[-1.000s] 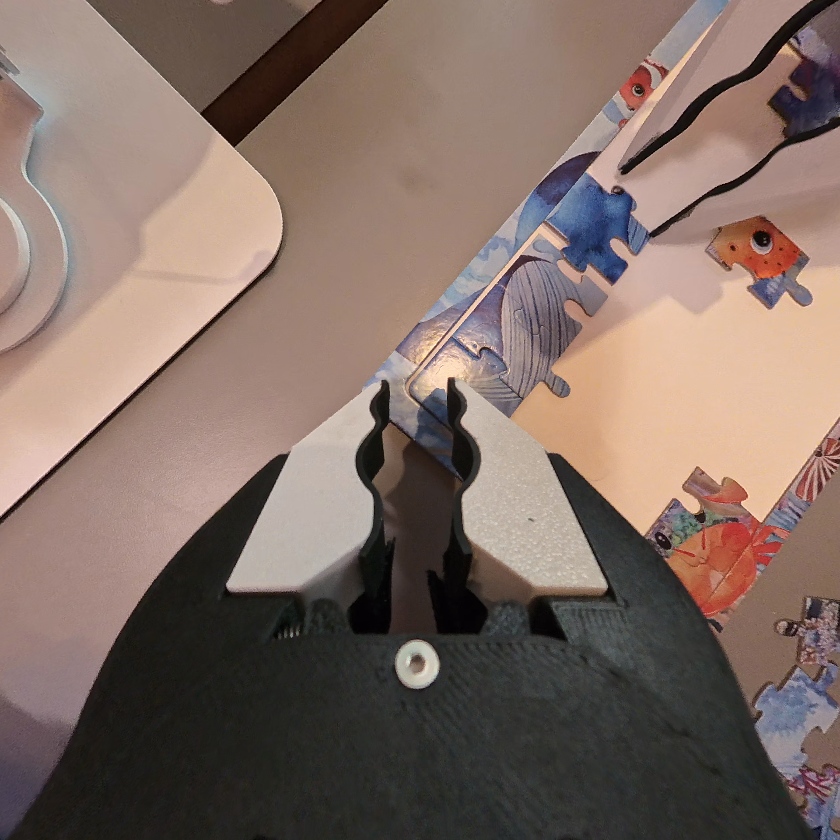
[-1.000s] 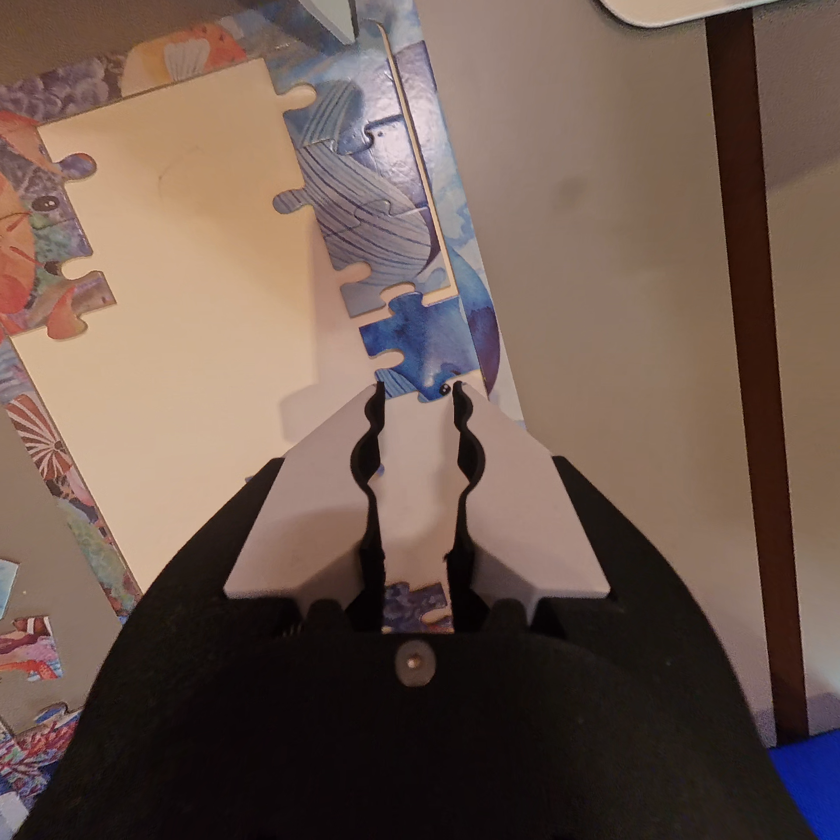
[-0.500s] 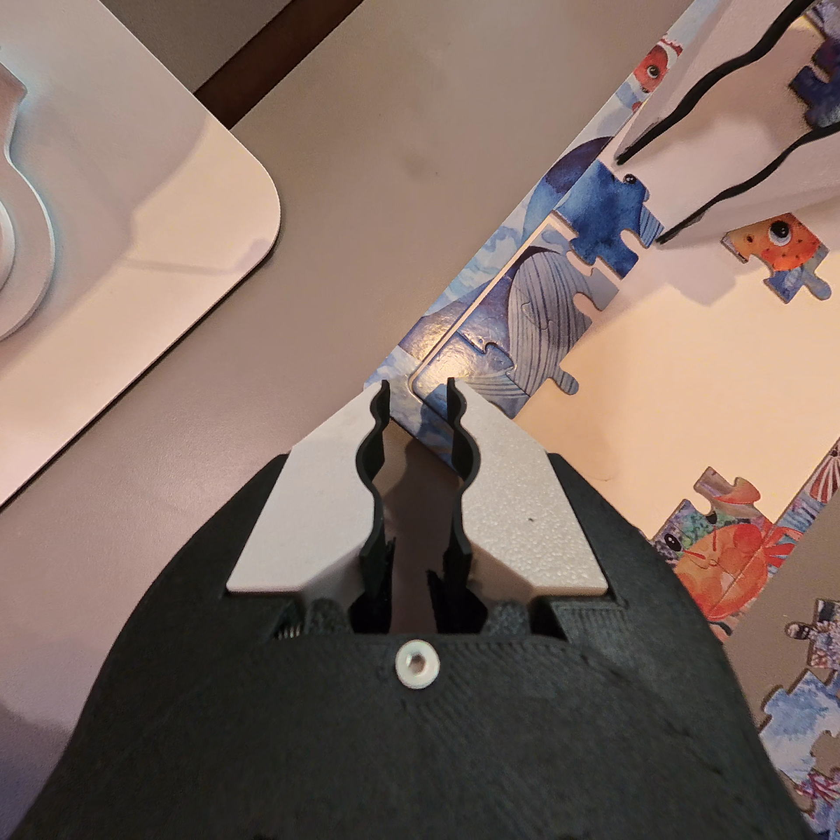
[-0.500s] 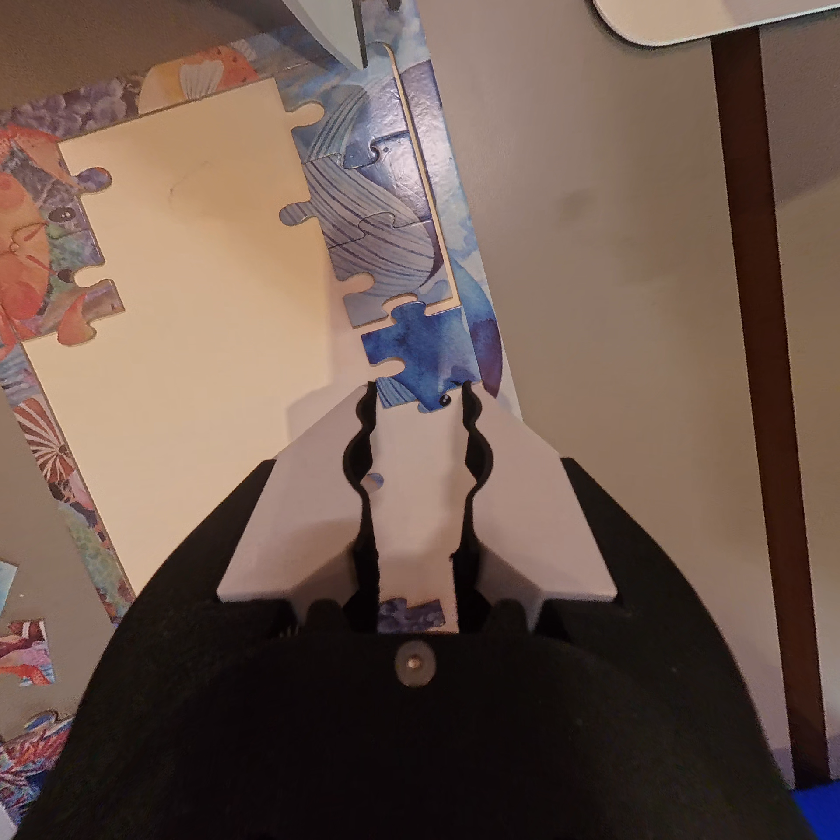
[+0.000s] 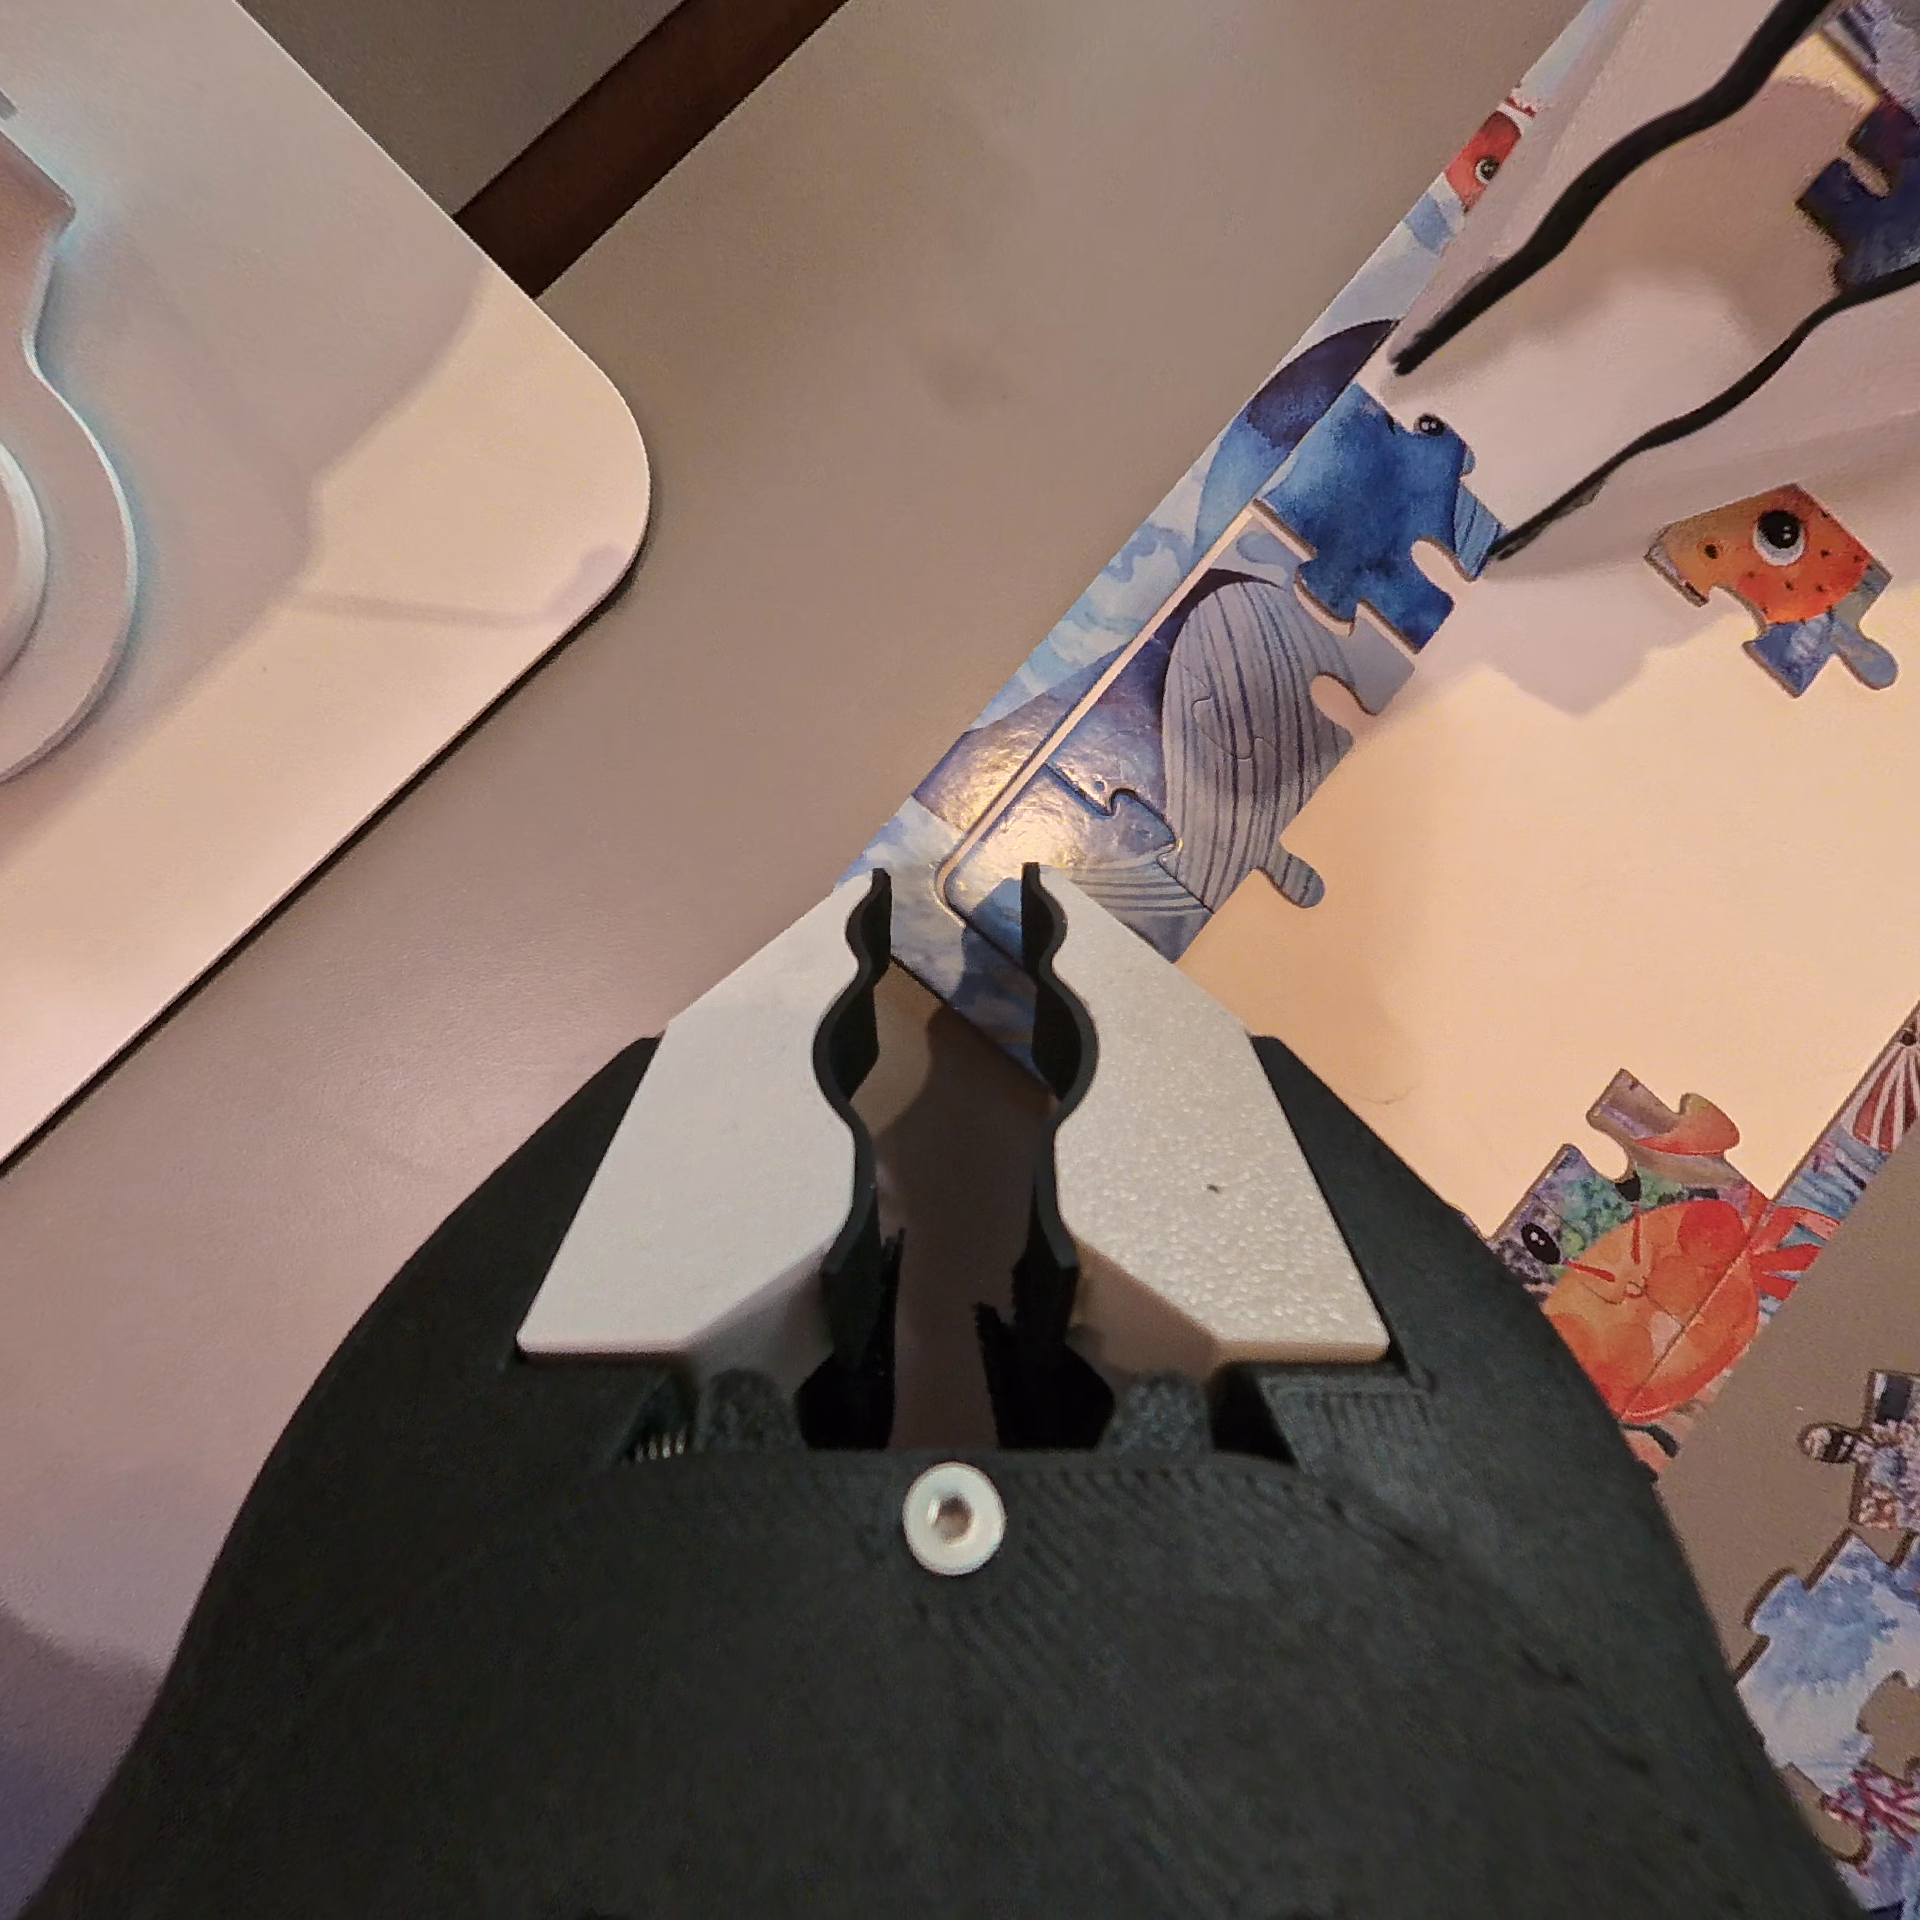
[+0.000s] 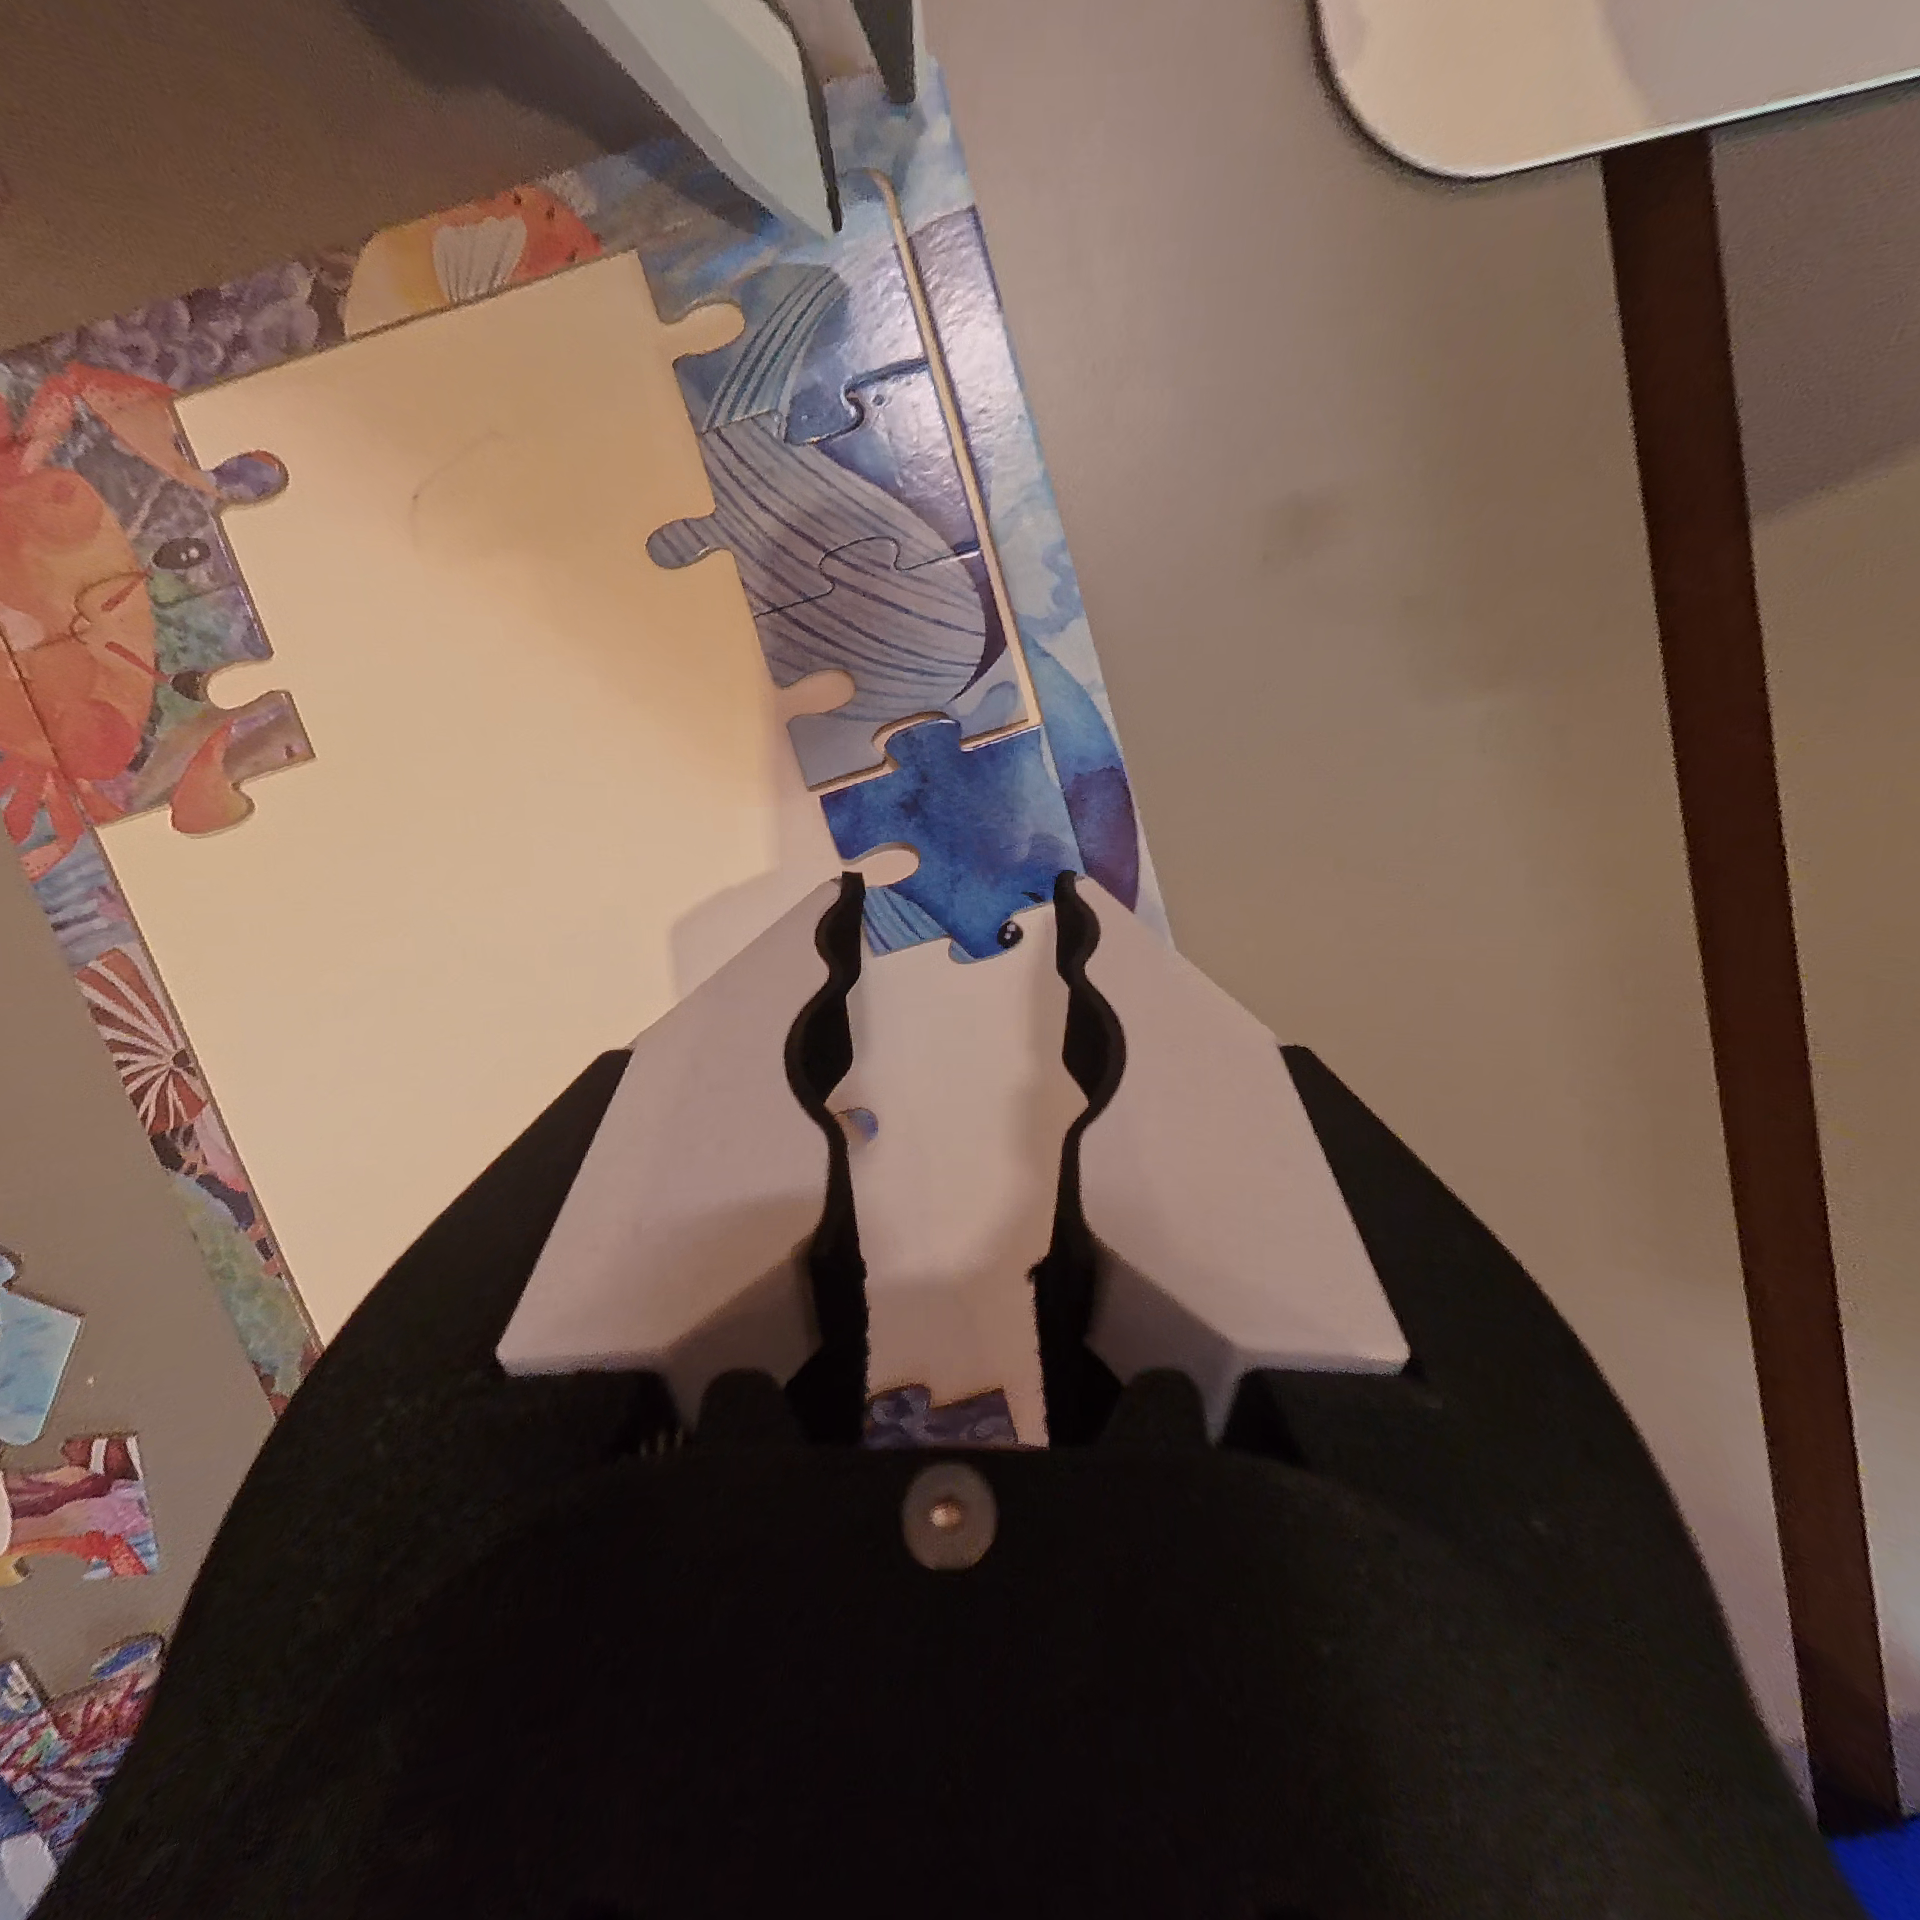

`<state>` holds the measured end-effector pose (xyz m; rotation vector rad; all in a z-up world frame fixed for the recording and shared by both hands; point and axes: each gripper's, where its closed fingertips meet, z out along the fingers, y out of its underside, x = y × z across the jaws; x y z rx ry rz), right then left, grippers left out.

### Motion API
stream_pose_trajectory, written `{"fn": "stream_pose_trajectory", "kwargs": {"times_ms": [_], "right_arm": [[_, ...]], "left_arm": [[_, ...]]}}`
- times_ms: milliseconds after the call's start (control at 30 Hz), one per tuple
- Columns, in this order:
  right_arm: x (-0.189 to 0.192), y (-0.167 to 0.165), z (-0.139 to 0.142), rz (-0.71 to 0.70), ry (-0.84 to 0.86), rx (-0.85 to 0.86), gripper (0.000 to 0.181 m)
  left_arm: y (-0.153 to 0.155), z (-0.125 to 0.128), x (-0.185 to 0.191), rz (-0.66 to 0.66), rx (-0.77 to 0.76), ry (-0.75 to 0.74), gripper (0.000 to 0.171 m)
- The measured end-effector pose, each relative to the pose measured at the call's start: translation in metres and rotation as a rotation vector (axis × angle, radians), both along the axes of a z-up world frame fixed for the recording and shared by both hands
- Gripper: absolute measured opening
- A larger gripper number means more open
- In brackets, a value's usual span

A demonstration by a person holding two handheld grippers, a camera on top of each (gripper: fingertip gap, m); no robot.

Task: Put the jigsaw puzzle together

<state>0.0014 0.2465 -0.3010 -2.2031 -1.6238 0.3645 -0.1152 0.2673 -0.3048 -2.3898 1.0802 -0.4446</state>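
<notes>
**Dark blue piece seated beside the whale, both tongs empty**

My left wrist camera gives me what the right one misses: a loose orange fish piece [image 5: 1783, 569] lying alone on the bare cream floor of the puzzle tray [image 5: 1538, 831], and the right gripper [image 5: 1449, 452] coming in from the top corner, its spread tips at the far edge of the dark blue piece [image 5: 1361, 520]. The right wrist camera shows the opposite side of the tray instead, where the crab section [image 6: 114, 644] is assembled along the border, plus a few loose pieces [image 6: 78, 1507] on the tabletop outside the tray.

The dark blue piece [image 6: 966, 831] lies flat in the tray, locked onto the end of the striped whale section [image 6: 862, 582] and against the printed border [image 6: 1081, 748]. The right gripper [image 6: 954, 883] stands released, jaws apart, tips either side of the piece's near edge; whether they touch it I cannot tell. My left gripper [image 5: 954, 883] is parted too, gripping nothing, tips over the tray's corner near the whale's tail end.

Against the frame a second ago, the right jaws are wider now and the blue piece looks more squarely seated. The left gripper has barely shifted.
</notes>
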Motion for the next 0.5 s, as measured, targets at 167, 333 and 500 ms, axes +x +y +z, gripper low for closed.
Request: {"fn": "stream_pose_trajectory", "kwargs": {"times_ms": [167, 333, 500], "right_arm": [[-0.008, 0.014, 0.001, -0.068, 0.057, 0.010, 0.035], [-0.006, 0.008, -0.008, -0.071, 0.035, -0.045, 0.034], [0.001, -0.003, -0.008, -0.096, 0.037, -0.162, 0.033]], "left_arm": [[0.000, -0.001, 0.001, -0.005, 0.003, 0.002, 0.024], [0.000, -0.002, 0.001, -0.005, 0.002, 0.005, 0.023], [0.000, -0.003, 0.002, -0.004, 0.001, -0.001, 0.021]]}}
